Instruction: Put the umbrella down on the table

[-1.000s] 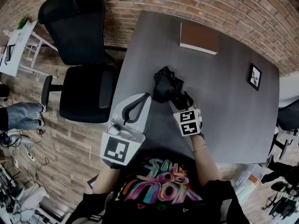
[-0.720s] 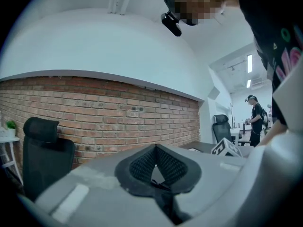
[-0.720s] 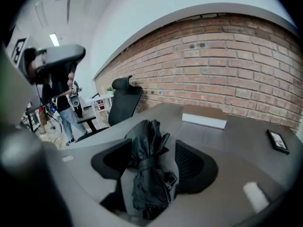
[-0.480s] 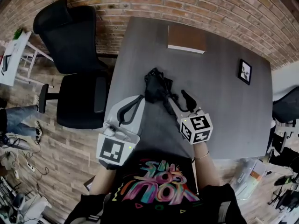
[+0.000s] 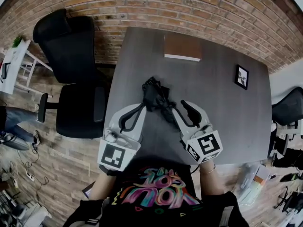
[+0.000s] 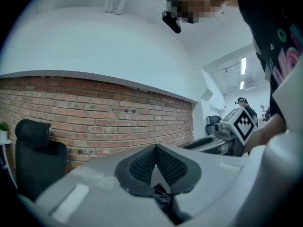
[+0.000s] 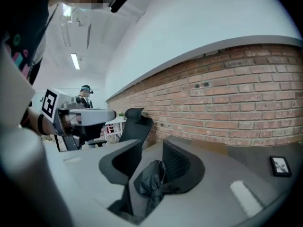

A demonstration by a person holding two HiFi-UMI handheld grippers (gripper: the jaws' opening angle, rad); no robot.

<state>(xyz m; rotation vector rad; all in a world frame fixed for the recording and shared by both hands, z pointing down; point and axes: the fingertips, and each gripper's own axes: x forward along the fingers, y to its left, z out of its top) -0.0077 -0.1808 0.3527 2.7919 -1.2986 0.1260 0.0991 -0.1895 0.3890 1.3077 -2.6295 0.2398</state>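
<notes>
The folded black umbrella lies on the grey table, near its left-middle. Both grippers hover on the near side of it, tips pointing at it. My left gripper is shut, its tips meeting with nothing clamped; in the left gripper view a bit of umbrella shows through the gap below the tips. My right gripper is off the umbrella and its jaws are closing. In the right gripper view the umbrella shows between the jaws, but the pads do not press on it.
A brown book lies at the table's far edge and a small framed picture at the right. A black office chair stands left of the table, against the brick wall. Another chair sits at the right.
My right gripper has lifted off the umbrella and drawn back toward the person, its jaws narrowing. The umbrella stays on the table. The left gripper has barely shifted.
</notes>
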